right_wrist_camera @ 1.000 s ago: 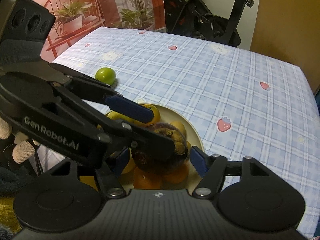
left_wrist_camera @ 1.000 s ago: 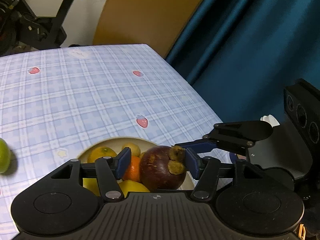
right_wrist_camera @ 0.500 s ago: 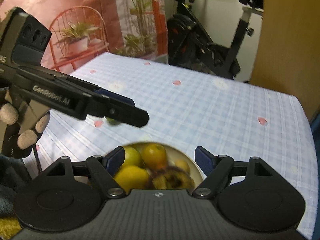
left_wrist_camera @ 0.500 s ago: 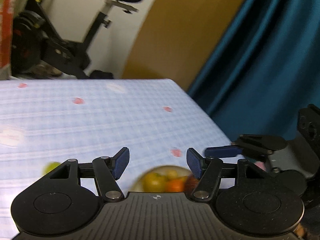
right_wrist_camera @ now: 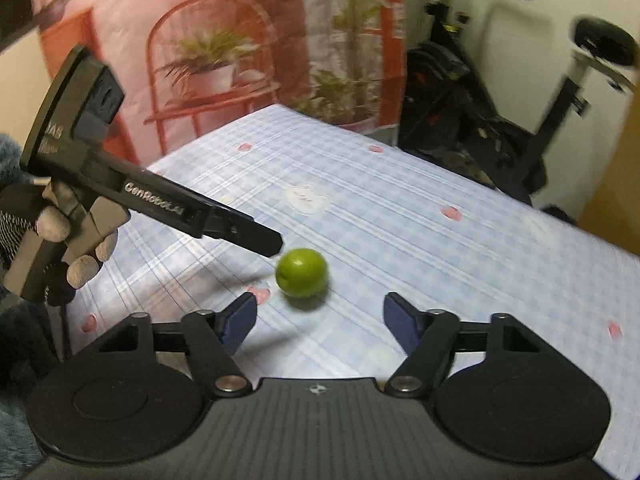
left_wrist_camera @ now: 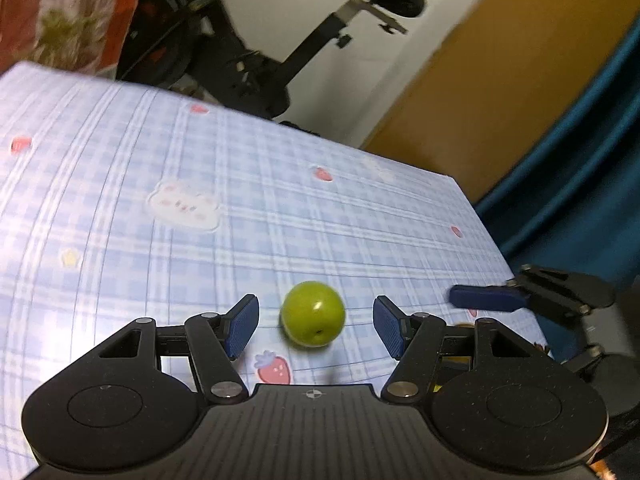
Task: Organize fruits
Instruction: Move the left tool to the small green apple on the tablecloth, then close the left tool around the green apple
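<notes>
Blue plaid tablecloth [left_wrist_camera: 280, 208] covers the table, an exercise bike [left_wrist_camera: 304, 48] standing behind its far edge. One green fruit [left_wrist_camera: 313, 314] lies loose on the cloth, nearer the near edge than the far. Left gripper [left_wrist_camera: 316, 326] has its jaws spread to either side of the fruit, not touching. Right gripper [right_wrist_camera: 318, 318] sits just short of it, jaws likewise spread and empty. Risk: the round fruit may roll if one pad strikes first, and both tools converging could collide.
</notes>
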{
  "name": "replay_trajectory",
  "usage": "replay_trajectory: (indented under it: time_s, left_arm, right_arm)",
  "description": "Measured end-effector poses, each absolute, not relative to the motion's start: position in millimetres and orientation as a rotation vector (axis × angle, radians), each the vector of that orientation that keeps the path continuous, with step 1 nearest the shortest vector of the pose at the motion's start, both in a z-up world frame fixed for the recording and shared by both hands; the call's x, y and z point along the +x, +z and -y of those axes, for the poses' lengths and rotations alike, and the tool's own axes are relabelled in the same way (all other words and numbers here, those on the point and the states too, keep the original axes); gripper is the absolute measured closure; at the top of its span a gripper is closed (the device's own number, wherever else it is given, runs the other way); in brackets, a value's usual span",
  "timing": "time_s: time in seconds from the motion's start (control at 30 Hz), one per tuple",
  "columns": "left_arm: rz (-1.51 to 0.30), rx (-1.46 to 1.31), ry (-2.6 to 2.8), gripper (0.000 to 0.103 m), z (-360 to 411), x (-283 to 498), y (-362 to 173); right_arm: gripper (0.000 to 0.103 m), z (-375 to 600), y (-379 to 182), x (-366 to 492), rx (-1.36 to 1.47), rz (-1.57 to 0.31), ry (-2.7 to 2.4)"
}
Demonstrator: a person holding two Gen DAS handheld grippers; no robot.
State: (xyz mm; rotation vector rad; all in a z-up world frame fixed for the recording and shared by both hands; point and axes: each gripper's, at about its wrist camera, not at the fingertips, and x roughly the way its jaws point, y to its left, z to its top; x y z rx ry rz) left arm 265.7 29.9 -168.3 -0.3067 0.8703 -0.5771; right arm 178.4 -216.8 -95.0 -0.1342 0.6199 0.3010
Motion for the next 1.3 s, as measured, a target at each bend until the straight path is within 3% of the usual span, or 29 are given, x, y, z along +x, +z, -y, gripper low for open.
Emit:
replay_trajectory:
  time_s: [0.3, 0.77, 1.3]
  left_arm:
    - [-0.890, -0.370, -0.586, 0.037, -33, 269, -196]
    - [-0.905, -0.373, -0.615, 0.039, -22, 288, -219]
    - [-0.913, -0.420, -0.649, 0.061, -25, 295, -229]
  right_arm:
    - [0.041, 172, -131, 233, -0.228, -0.709, 0.327]
    - [0.048, 175, -140, 263, -0.179, -0.752, 0.306]
    - [0.052, 178, -148, 269, -0.153, -0.793, 0.291]
